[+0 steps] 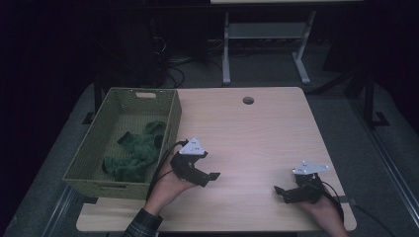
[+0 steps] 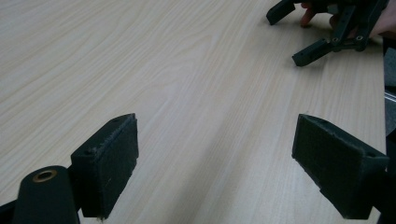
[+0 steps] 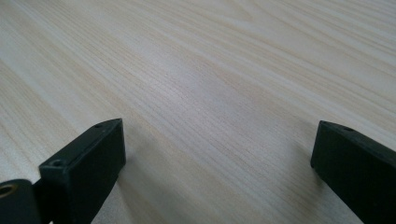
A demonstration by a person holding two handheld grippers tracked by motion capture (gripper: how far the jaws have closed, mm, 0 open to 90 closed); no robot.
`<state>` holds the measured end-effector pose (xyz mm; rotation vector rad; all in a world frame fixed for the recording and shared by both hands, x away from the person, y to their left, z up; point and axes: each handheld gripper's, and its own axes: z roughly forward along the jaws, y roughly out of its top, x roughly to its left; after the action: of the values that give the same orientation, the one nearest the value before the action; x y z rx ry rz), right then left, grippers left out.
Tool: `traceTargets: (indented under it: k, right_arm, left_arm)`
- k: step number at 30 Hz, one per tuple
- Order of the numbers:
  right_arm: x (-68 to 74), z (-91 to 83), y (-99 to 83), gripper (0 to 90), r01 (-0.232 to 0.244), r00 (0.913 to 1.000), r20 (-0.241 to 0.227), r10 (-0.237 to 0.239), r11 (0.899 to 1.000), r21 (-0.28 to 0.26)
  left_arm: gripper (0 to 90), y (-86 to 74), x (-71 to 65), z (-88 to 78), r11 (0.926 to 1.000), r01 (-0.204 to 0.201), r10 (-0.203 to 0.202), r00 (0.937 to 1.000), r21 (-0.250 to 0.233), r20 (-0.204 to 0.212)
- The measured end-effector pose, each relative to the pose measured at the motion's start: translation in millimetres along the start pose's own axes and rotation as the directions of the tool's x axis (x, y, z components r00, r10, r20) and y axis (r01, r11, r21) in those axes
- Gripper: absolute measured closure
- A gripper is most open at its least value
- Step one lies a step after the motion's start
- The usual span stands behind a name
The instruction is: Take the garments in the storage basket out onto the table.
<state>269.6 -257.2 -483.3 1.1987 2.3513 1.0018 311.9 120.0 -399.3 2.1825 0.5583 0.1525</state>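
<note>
Two hands reach in at the bottom of the high view, and we see the left gripper (image 1: 205,178) just beside the near right corner of the basket (image 1: 170,129), its jaws spread and holding nothing. Our right gripper (image 1: 282,192) sits well apart toward the table's (image 1: 257,133) right edge, jaws likewise parted. Green cloth (image 1: 136,153) lies heaped inside the basket, stretching from the near left toward the far right wall. So the cloth lies left of and slightly beyond the left gripper, over the basket wall, and that hand is plainly the nearer one.

From the left gripper view we look along wide-set pads (image 2: 109,170) over bare wood, with the right gripper (image 2: 294,37) far off at the upper right, so we judge this gripper points away from the basket.

From the right gripper view we find wide-set pads (image 3: 88,170) over bare wood again.
</note>
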Motion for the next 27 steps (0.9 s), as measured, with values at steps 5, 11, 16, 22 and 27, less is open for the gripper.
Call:
traceTargets:
  k: [5,11,16,22,27]
  right_arm:
    - [0.1,0.0,0.0,2.8,-0.001,1.0,0.0,0.001,1.0,0.0]
    - [0.0,-0.1,0.0,2.8,-0.001,1.0,0.0,0.001,1.0,0.001]
    - [0.1,-0.2,0.1,2.8,0.0,1.0,-0.001,0.0,1.0,0.002]
    - [0.0,-0.2,0.1,2.8,0.0,1.0,0.0,0.0,1.0,0.002]
    - [0.0,-0.1,0.1,2.8,0.0,1.0,0.0,0.0,1.0,0.002]
  left_arm:
    - [14.1,4.1,-0.7,-1.6,0.9999,-0.005,0.005,1.0,0.012,0.006]
    - [14.1,13.0,0.9,-8.5,0.9997,-0.022,0.022,0.9998,0.014,0.003]
    - [14.1,17.2,3.9,-13.0,0.9996,-0.021,0.021,0.9998,0.019,0.0]
    - [14.2,19.3,10.4,-17.8,0.9993,-0.025,0.025,0.9997,0.029,0.009]
    - [14.2,26.0,17.8,-26.5,0.9994,-0.029,0.029,0.9995,0.02,0.009]
